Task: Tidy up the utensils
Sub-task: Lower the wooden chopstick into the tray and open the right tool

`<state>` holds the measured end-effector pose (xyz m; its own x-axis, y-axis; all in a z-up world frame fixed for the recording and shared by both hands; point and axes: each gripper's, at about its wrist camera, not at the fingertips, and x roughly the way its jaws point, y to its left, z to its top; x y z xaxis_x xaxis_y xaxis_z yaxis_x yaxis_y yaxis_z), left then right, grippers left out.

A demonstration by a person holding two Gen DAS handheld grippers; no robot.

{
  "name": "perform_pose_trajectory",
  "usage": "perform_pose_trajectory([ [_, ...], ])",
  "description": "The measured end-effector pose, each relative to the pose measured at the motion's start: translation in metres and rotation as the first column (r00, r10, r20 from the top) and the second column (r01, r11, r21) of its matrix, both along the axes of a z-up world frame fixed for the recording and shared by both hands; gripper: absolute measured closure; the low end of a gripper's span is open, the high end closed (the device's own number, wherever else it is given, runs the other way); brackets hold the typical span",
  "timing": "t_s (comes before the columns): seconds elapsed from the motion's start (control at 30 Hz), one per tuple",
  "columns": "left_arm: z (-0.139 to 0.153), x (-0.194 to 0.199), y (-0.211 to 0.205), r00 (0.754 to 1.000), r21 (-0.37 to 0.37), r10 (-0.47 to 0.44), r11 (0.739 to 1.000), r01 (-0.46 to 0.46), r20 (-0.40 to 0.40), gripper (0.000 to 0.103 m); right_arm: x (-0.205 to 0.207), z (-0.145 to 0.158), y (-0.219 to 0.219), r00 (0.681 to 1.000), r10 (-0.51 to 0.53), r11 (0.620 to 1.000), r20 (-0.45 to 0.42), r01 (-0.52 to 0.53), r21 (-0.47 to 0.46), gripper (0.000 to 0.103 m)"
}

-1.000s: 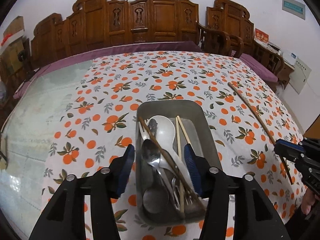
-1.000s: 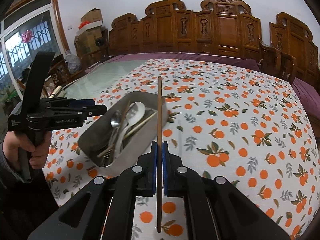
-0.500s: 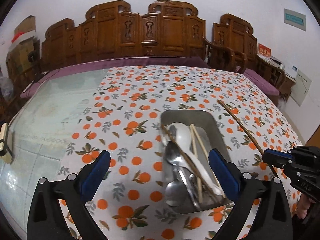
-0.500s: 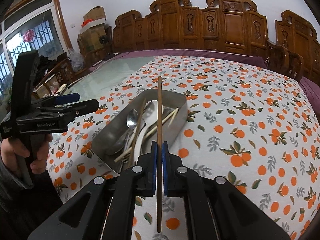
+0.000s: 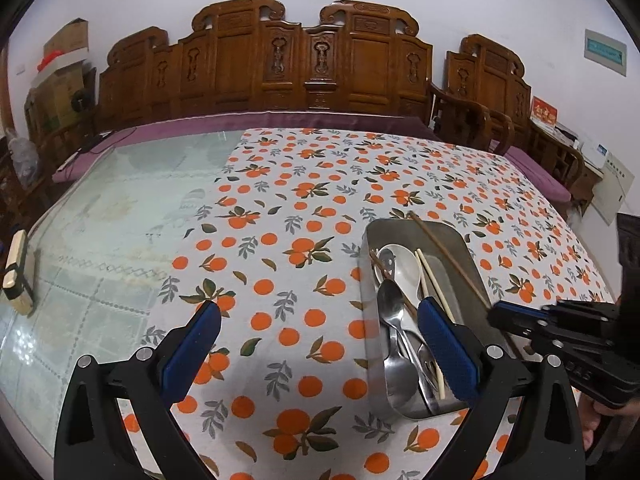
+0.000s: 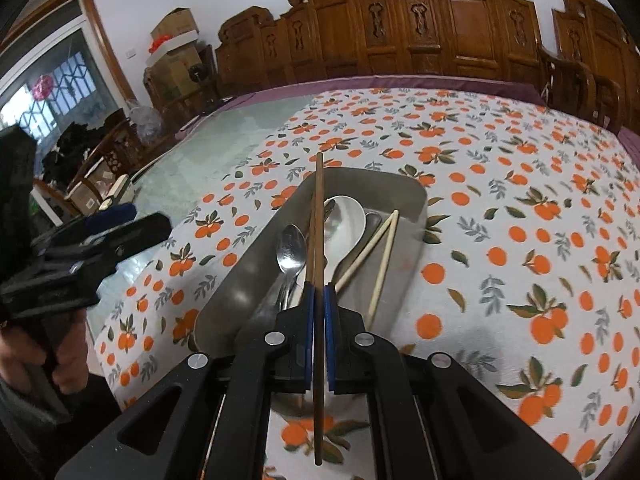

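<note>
Brown chopstick pinched in right gripper jaws above metal tray; left gripper jaws spread, empty

On the tabletop, a cloth over the right part, bare surface to the left. On the cloth, near the front right, a tray with spoons and chopsticks lying in it. Above the tray, one chopstick between the right fingers; behind the tabletop, chairs along the wall.
</note>
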<state>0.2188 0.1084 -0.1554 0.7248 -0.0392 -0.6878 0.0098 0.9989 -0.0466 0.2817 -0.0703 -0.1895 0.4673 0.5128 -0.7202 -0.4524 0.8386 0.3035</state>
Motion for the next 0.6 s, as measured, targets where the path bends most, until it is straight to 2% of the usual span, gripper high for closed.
perform_pose_trajectory([
  [0.17, -0.001, -0.001, 0.002, 1.000, -0.005, -0.010, 1.000, 0.010, -0.010, 0.008, 0.012, -0.012, 0.014, 0.998, -0.033, 0.999, -0.056, 0.033, -0.004, 0.097],
  [0.3, -0.002, -0.001, 0.002, 1.000, -0.004, -0.014, 1.000, 0.014, -0.017, 0.008, 0.015, -0.023, 0.025, 0.996, -0.052, 0.998, -0.072, 0.049, -0.049, 0.097],
  [0.6, -0.005, -0.002, 0.000, 1.000, 0.005, -0.021, 1.000, 0.021, -0.023, 0.008, 0.026, -0.027, 0.017, 0.990, -0.125, 0.992, -0.059, 0.122, -0.040, 0.096],
])
